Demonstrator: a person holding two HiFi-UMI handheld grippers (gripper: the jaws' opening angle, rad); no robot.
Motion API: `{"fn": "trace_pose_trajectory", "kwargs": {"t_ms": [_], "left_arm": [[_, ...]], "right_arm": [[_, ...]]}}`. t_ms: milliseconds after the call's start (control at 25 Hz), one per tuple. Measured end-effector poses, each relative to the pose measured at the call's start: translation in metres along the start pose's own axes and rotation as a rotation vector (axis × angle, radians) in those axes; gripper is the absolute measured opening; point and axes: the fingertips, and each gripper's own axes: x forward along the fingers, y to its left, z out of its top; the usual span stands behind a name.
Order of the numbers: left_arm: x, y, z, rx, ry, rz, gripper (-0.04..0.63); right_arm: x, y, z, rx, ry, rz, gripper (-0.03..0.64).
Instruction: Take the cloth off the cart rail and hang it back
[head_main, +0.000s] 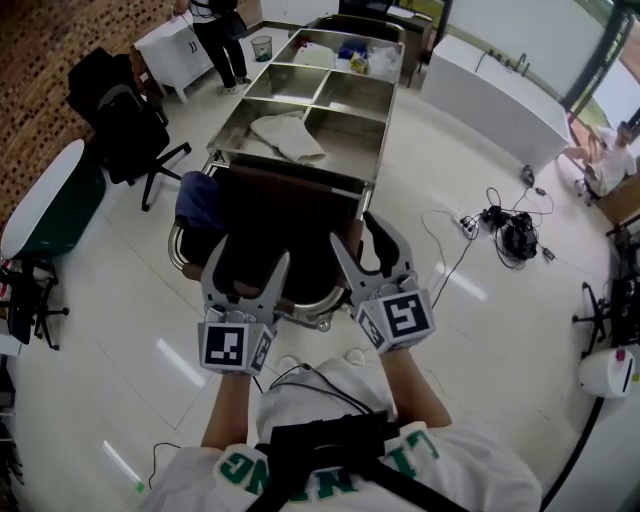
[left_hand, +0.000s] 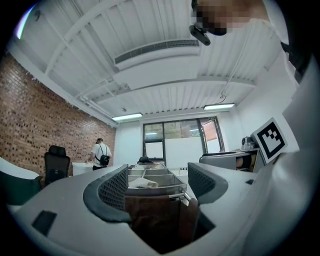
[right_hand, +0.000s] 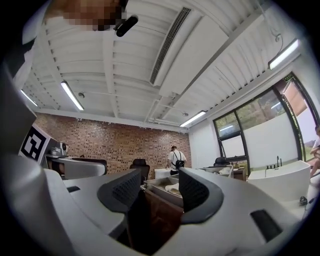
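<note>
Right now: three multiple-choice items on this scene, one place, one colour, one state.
1. Where is the pale crumpled cloth? A floor; B tray of the stainless steel cart; C black chair.
2. Colour of the cloth draped over the cart rail? A dark brown; B yellow; C white.
3. The left gripper and right gripper are: A both shut; B one shut; C both open.
Key: B, it lies in the near tray; A, the draped cloth reads dark brown; C, each gripper view shows jaws apart around that cloth.
</note>
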Motion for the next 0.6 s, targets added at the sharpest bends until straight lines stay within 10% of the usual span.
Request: {"fn": "trace_pose_trajectory", "kwargs": {"t_ms": [600], "left_arm": [[-0.012, -0.010, -0.007, 0.003, 0.021, 0.012, 0.367]], "right_arm": [[-0.013, -0.001, 0.002, 0.094, -0.004, 0.066, 0.258]]}}
